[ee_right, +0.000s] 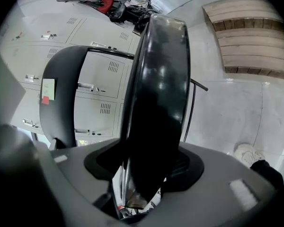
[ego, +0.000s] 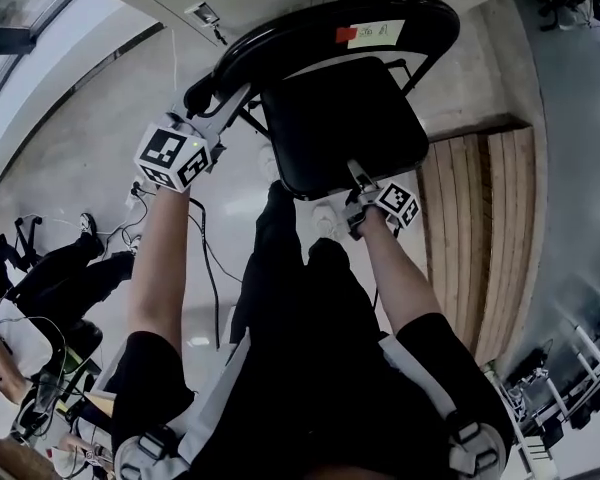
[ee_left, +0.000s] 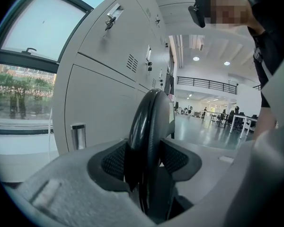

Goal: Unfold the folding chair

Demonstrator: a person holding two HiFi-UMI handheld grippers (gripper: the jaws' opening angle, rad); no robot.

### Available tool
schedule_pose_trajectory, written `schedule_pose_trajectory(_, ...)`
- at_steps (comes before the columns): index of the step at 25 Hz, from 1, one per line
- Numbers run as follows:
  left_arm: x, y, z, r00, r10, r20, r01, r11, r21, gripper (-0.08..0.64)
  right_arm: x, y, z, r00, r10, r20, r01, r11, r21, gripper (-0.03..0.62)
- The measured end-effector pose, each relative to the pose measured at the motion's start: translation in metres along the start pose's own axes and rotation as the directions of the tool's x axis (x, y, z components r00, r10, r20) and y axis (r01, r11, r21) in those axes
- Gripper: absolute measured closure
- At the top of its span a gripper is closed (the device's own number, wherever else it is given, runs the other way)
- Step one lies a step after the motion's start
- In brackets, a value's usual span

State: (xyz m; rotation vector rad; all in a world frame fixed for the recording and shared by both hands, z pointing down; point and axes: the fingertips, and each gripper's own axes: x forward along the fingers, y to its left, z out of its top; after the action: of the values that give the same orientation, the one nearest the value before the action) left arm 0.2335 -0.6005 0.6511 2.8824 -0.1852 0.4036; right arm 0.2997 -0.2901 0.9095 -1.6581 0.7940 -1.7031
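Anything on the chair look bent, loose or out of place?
Nothing looks damaged or askew. Left claw grips the backrest, right claw the seat edge. Only extra: a red and white label stuck on the backrest.

In the head view, the left gripper is burying its fingertips behind the backrest rim, and the right gripper is tucking its own under the seat. Beyond the right claw, the seat is covering all of the frame but one thin tube. To the claw's left, the label is showing print too small to read. Above the left claw, a person is running off the picture's edge.
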Motion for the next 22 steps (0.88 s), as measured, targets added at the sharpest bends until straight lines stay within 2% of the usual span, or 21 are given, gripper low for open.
schedule_pose_trajectory(14, -0.009, -0.025, -0.023, 0.999, -0.009, 0.036, 0.008, 1.0, 0.029, 0.361, -0.008, -0.065, -0.017, 0.997, 0.069, -0.043, -0.068, 0.998, 0.01, 0.339)
schedule_pose_trajectory(22, -0.012, -0.037, -0.026, 0.998, -0.009, 0.06, 0.009, 1.0, 0.001, 0.364, -0.008, -0.087, -0.019, 0.994, 0.097, -0.058, -0.097, 0.995, 0.005, 0.331)
